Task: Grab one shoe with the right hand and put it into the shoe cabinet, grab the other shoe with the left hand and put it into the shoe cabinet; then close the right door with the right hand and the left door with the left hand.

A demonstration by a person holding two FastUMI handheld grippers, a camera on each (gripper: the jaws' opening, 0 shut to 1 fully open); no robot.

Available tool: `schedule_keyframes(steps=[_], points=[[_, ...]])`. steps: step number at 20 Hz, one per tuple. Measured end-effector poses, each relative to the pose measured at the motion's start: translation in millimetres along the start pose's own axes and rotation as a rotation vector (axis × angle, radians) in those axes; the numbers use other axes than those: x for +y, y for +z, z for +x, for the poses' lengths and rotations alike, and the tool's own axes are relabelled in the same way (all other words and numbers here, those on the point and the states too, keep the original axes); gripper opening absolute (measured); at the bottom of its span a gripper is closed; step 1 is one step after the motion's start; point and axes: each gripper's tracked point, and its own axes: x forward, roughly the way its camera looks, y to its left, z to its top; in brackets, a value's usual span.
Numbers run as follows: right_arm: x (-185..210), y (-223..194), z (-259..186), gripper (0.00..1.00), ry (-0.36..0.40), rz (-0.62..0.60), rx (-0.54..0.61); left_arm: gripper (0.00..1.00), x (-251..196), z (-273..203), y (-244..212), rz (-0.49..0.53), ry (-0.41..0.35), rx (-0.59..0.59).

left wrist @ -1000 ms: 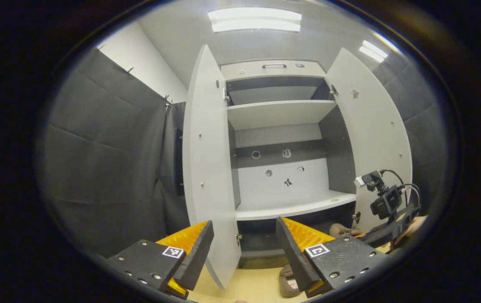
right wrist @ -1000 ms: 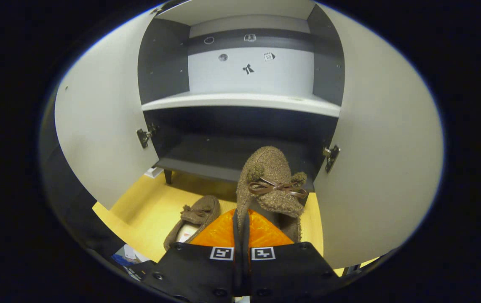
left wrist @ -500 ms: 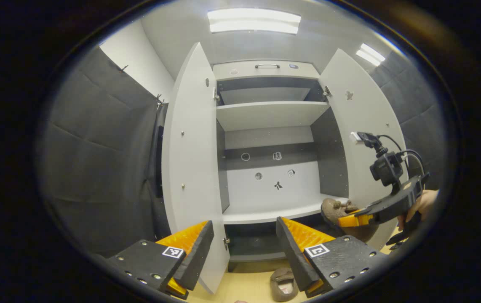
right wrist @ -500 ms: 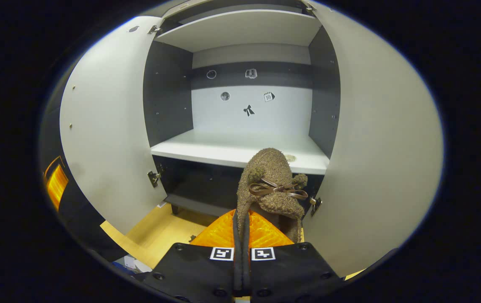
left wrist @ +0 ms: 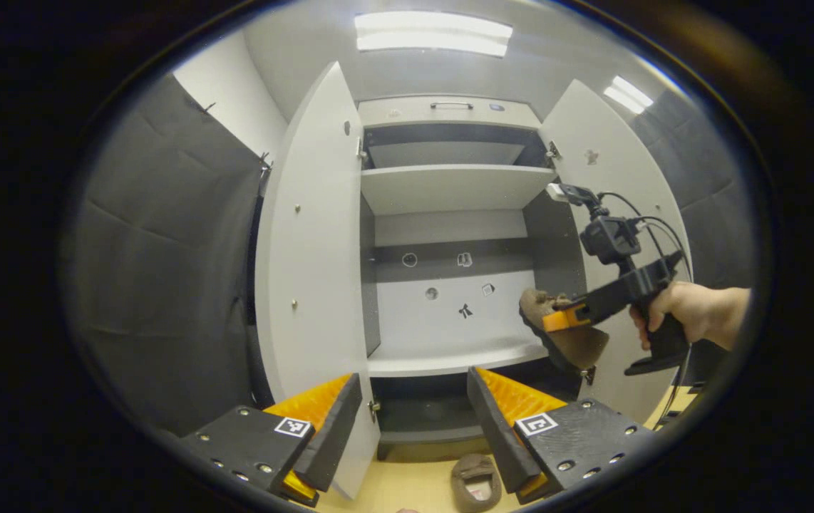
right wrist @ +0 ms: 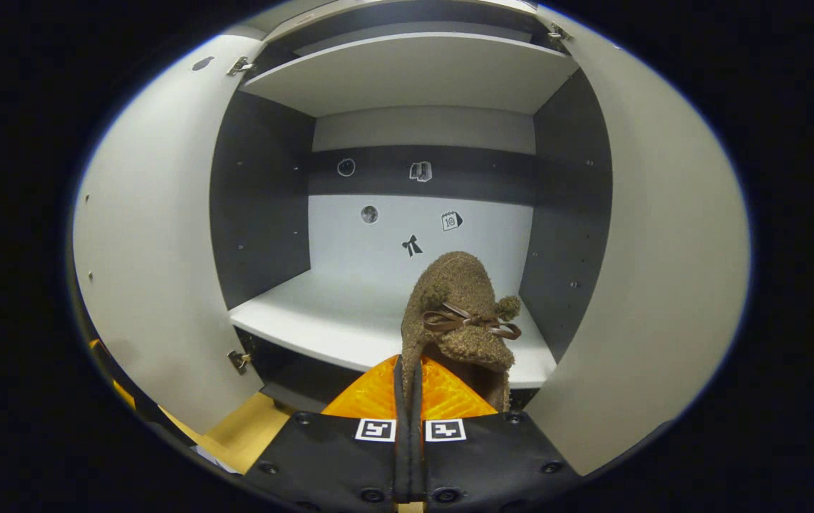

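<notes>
I had the right gripper [right wrist: 407, 399] closed tight on the heel edge of a brown fuzzy shoe [right wrist: 458, 313], its fingers pressed nearly together, holding it in the air at the mouth of the shoe cabinet [right wrist: 414, 71], just above the front of the middle shelf [right wrist: 321, 313]. In the left gripper view the same shoe [left wrist: 557, 331] hung from that gripper [left wrist: 564, 318] in a hand [left wrist: 671, 313], between the open left door [left wrist: 307, 271] and right door [left wrist: 614, 178]. I judged the first step, stowing the right-hand shoe, to be in hand; the next move called for carrying it deeper over the shelf, lowering it and letting go. The left gripper [left wrist: 414, 420] stood wide open and held nothing. The other shoe [left wrist: 475, 481] lay on the floor [left wrist: 407, 491] below it. Small stickers [right wrist: 450, 220] marked the back panel; I could read no writing or brand.
</notes>
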Motion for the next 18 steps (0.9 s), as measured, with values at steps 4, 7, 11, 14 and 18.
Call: schedule_keyframes(steps=[4,7,11,14,18], points=[[-10,20,46,0.01,-0.045,-0.031,0.005,0.95,0,5,-8,-0.012,-0.01,0.01],[-15,23,79,0.01,-0.078,-0.042,0.037,0.95,1,9,-13,-0.019,-0.017,0.019],[-14,17,109,0.02,-0.088,-0.035,0.09,0.95,7,14,-19,-0.026,-0.013,0.038],[-9,12,121,0.04,-0.079,-0.025,0.115,0.95,11,17,-26,-0.034,-0.015,0.051],[-11,26,118,0.31,-0.091,-0.052,0.053,0.95,9,18,-29,-0.02,-0.029,0.061]])
